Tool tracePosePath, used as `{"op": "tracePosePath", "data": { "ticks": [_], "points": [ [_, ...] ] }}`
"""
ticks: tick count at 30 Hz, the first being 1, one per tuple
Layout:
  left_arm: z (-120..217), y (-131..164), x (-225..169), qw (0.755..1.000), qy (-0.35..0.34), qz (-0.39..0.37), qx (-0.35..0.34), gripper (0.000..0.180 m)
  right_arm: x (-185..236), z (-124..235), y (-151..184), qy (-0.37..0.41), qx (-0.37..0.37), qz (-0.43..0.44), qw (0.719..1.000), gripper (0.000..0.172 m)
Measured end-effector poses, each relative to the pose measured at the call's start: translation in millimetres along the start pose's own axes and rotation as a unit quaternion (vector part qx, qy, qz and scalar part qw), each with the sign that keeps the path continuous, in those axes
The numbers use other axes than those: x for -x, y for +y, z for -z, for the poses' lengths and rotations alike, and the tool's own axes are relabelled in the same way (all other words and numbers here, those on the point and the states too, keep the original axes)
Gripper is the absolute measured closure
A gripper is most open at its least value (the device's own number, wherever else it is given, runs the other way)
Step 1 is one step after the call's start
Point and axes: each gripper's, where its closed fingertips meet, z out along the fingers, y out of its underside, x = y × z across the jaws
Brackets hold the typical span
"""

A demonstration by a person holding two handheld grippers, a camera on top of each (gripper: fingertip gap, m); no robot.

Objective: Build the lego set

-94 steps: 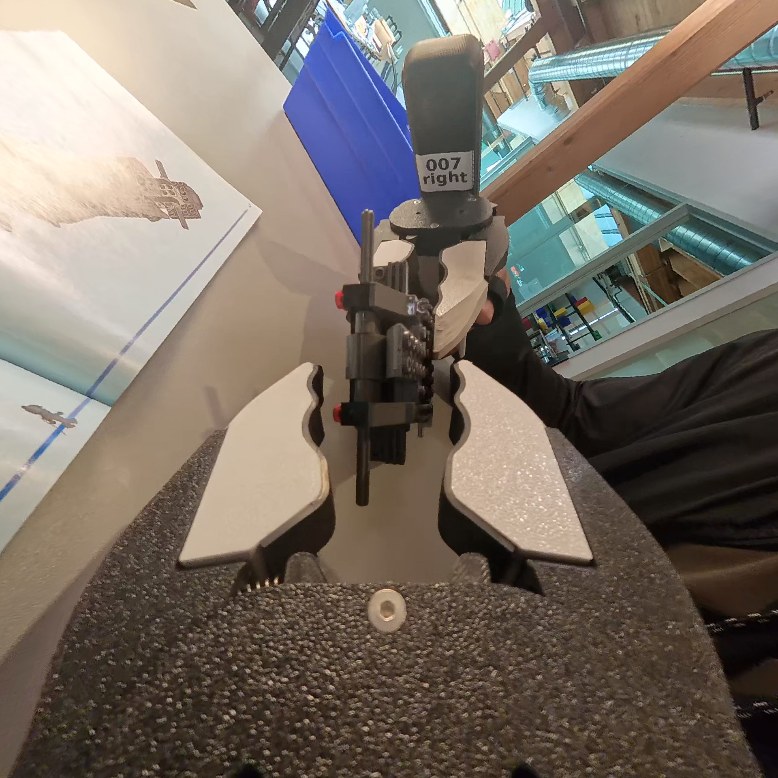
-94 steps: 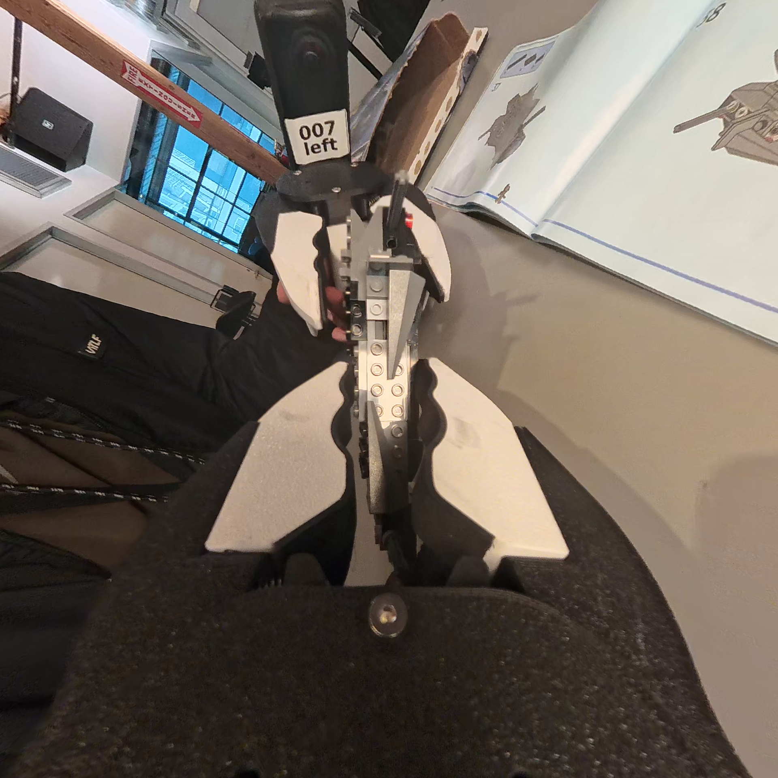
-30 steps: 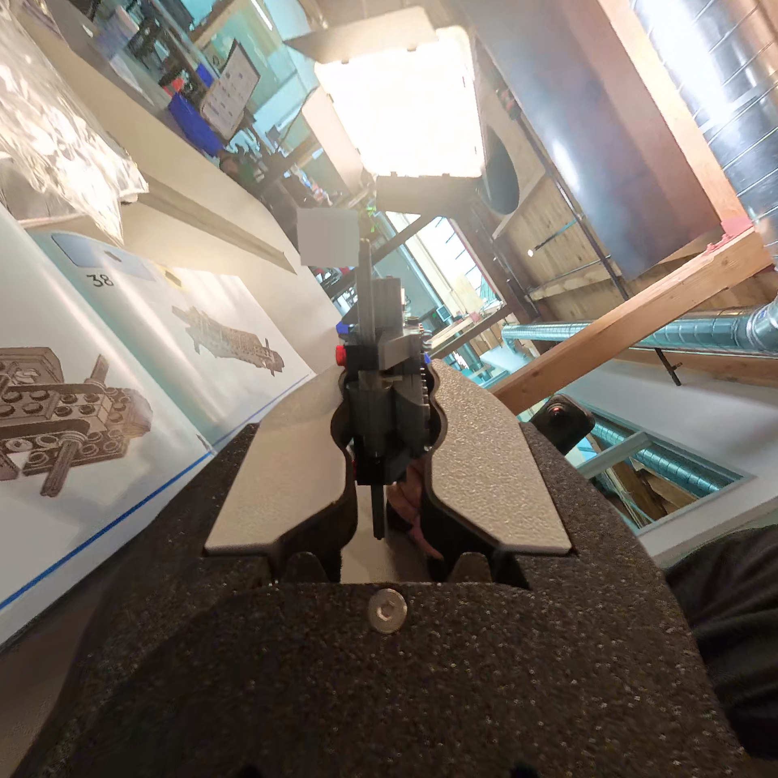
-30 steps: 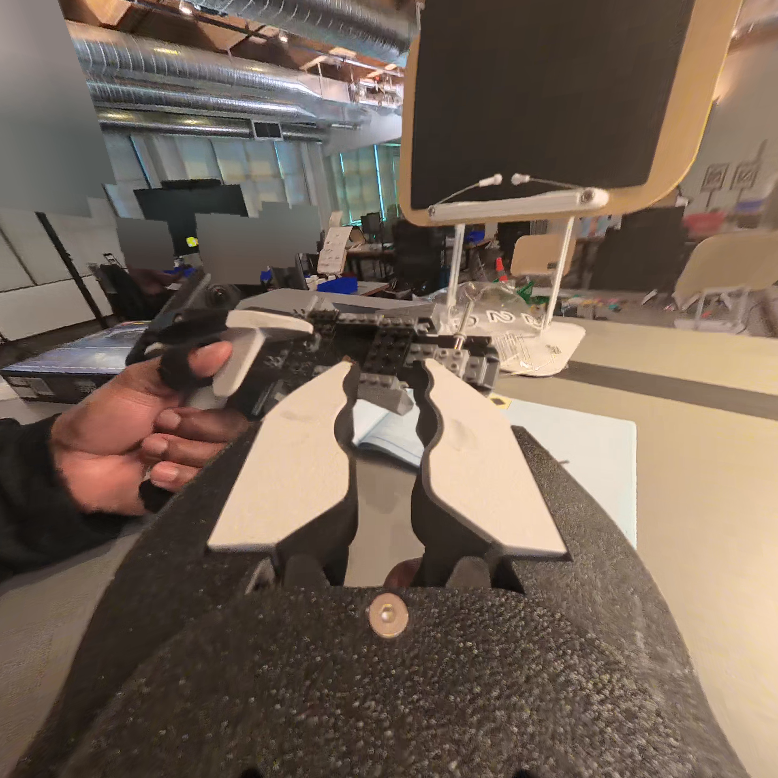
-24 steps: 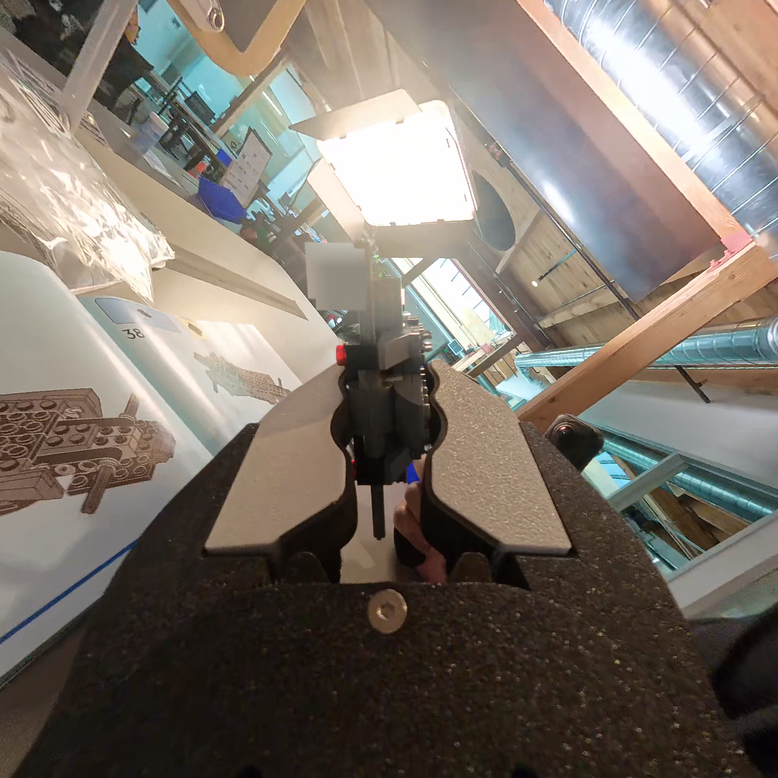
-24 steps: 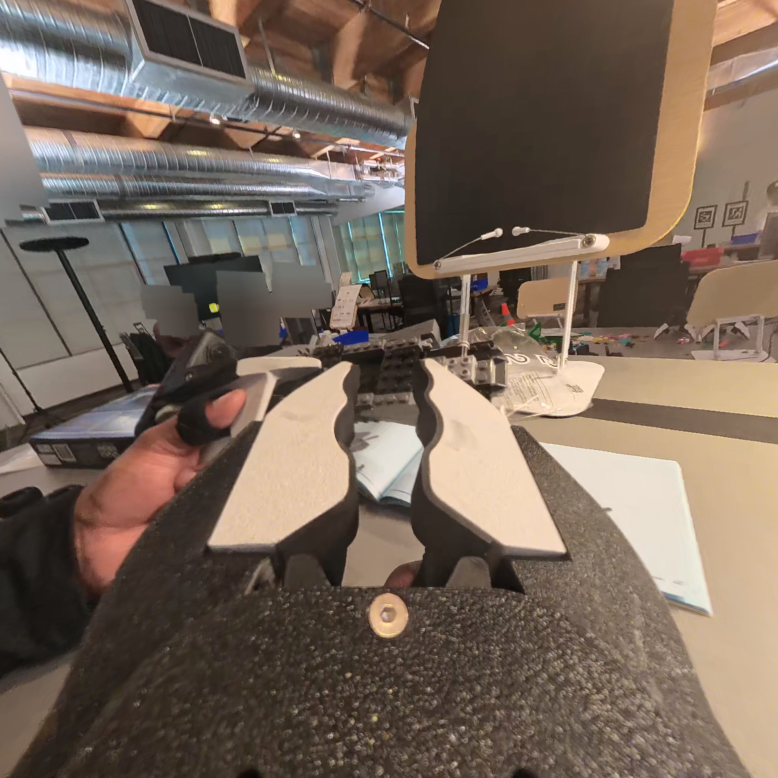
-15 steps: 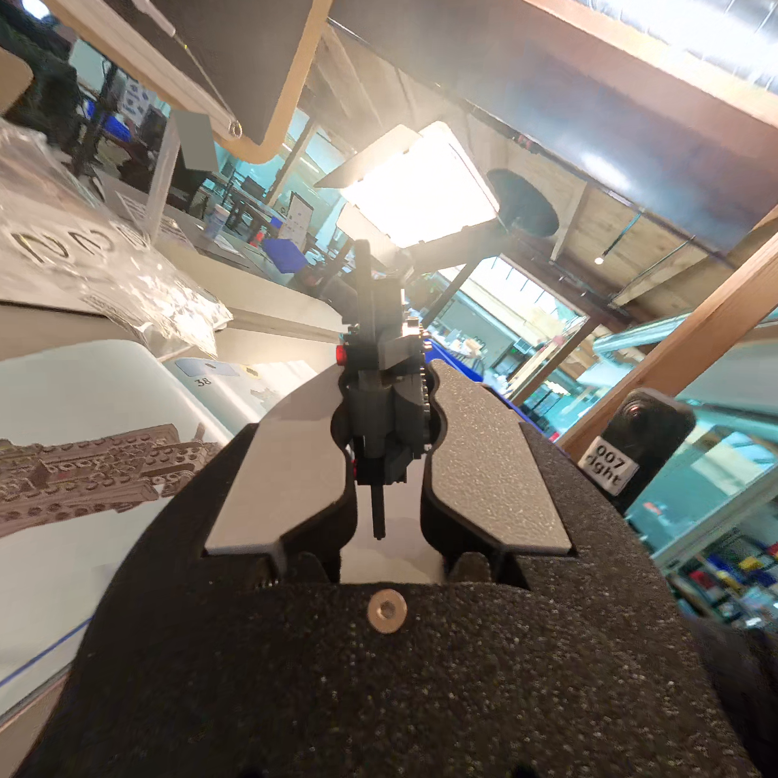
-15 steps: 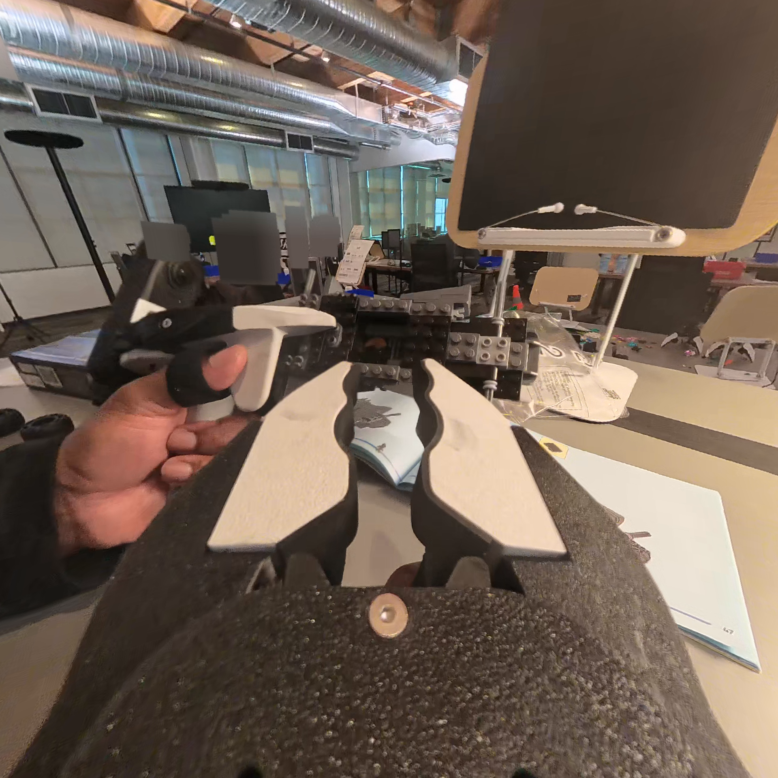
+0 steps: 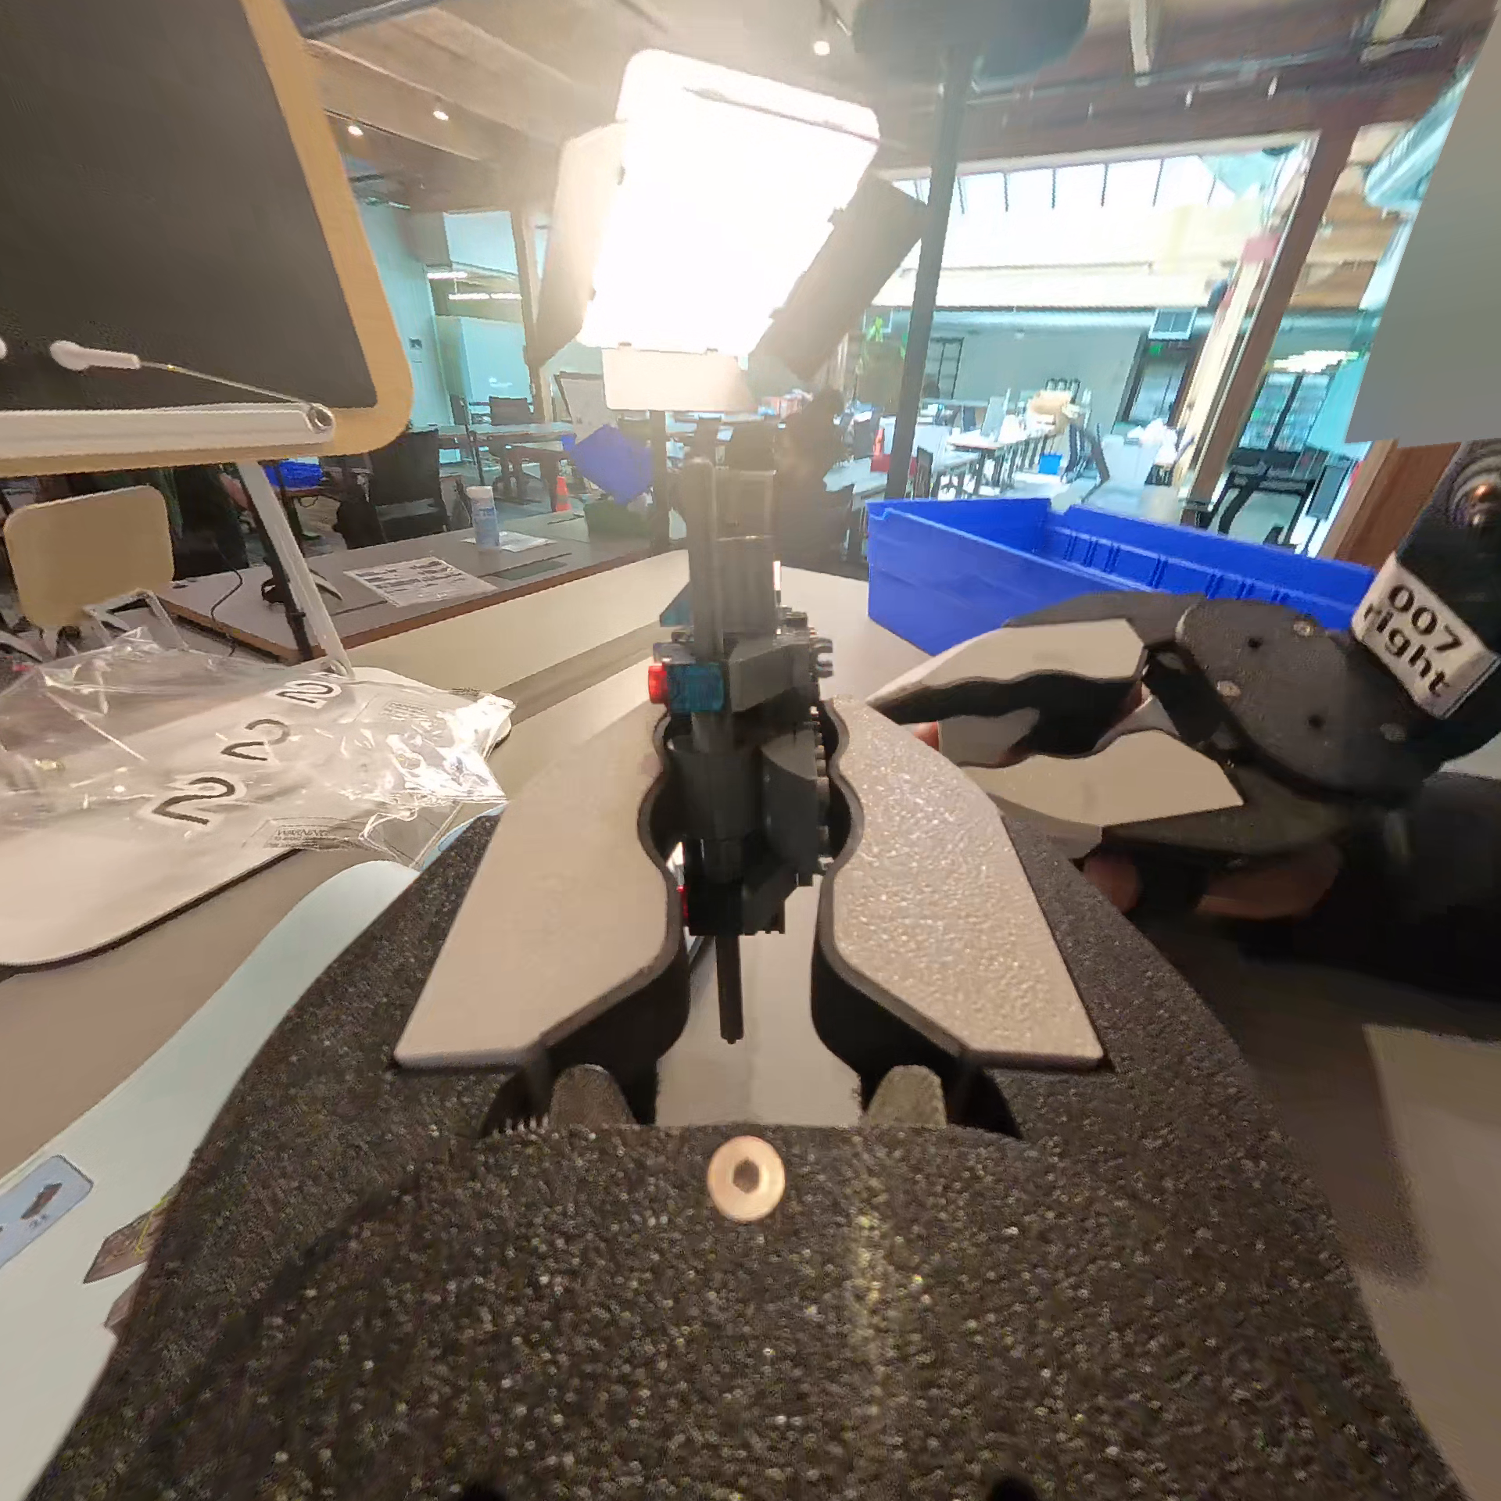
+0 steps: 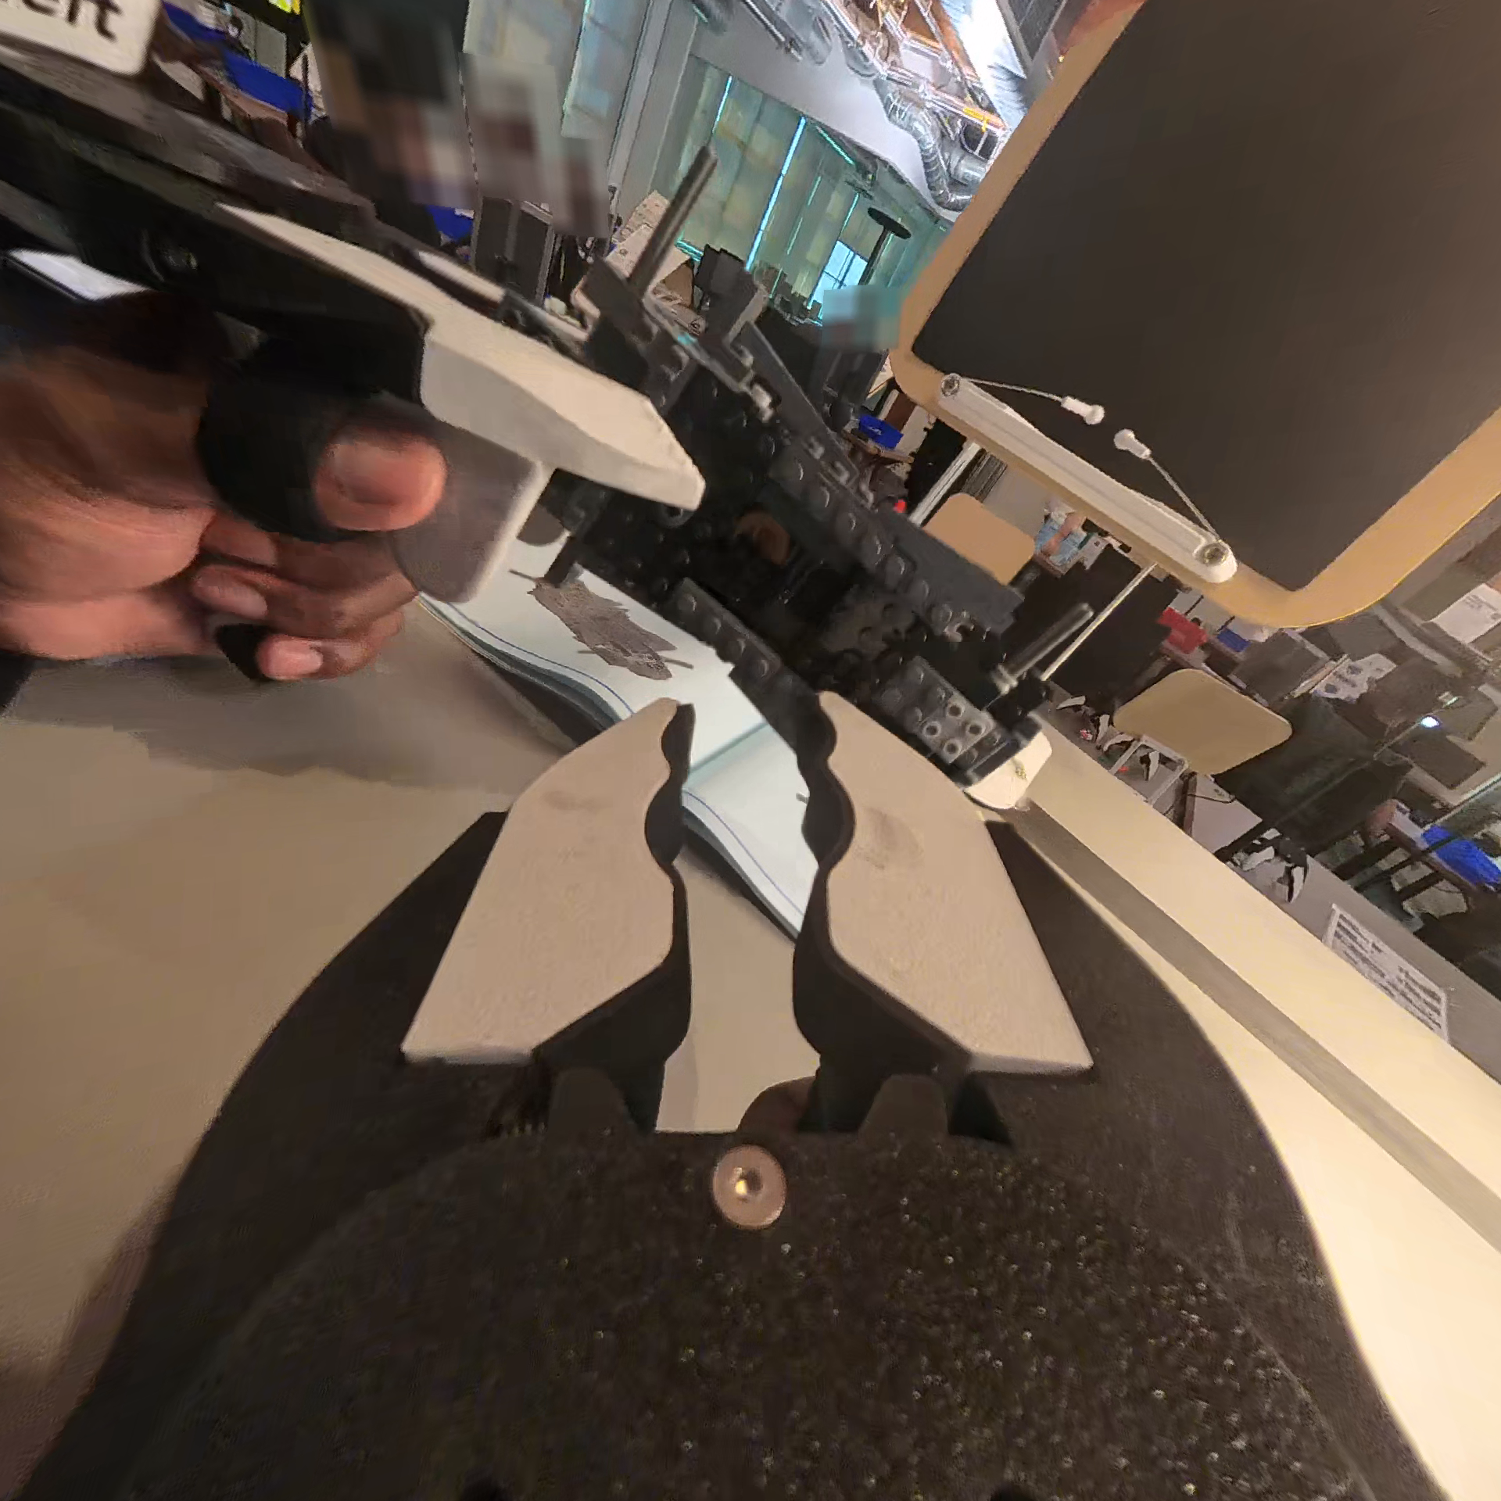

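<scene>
My left gripper (image 9: 747, 731) is shut on a dark grey brick model (image 9: 755, 658) with a long black axle and a red and blue stud. Both pads press its sides and it stands upright above the table. In the right wrist view the left gripper (image 10: 601, 512) holds the model (image 10: 812, 520) at upper left, with a hand (image 10: 162, 528) behind it. My right gripper (image 10: 749, 715) is open with nothing between its pads. Its tips sit just under the model's studded edge. It also shows in the left wrist view (image 9: 918, 719), to the right of the model.
An open instruction booklet (image 10: 633, 650) lies on the beige table (image 10: 203, 853) under the model. A clear plastic bag (image 9: 203, 772) lies at left. A black board on a white stand (image 9: 162, 203) rises behind it. A blue bin (image 9: 1056, 568) stands at back right. The gap from one gripper's tips to the other's is roughly 6 centimetres.
Three seconds ago my right gripper held the model and my left was open around it. Since a second ago my left holds it, has swung level, and my right has drawn back below it.
</scene>
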Motion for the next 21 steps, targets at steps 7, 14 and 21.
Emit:
{"op": "tracePosePath", "data": {
  "ticks": [7,14,21],
  "points": [
    [-5.6,15.2,-11.5,0.995,0.000,-0.084,0.052,0.149,15.3,-9.8,14.4,0.003,0.051,0.088,0.995,0.146],
    [-8.8,18.5,-9.9,0.996,-0.002,-0.068,0.060,0.149,1.6,-8.5,32.4,0.011,0.095,0.091,0.991,0.147],
    [-5.8,12.8,-13.4,0.986,-0.024,-0.154,0.062,0.149,0.8,-8.6,29.9,0.011,0.084,0.095,0.992,0.147]
  ]
}}
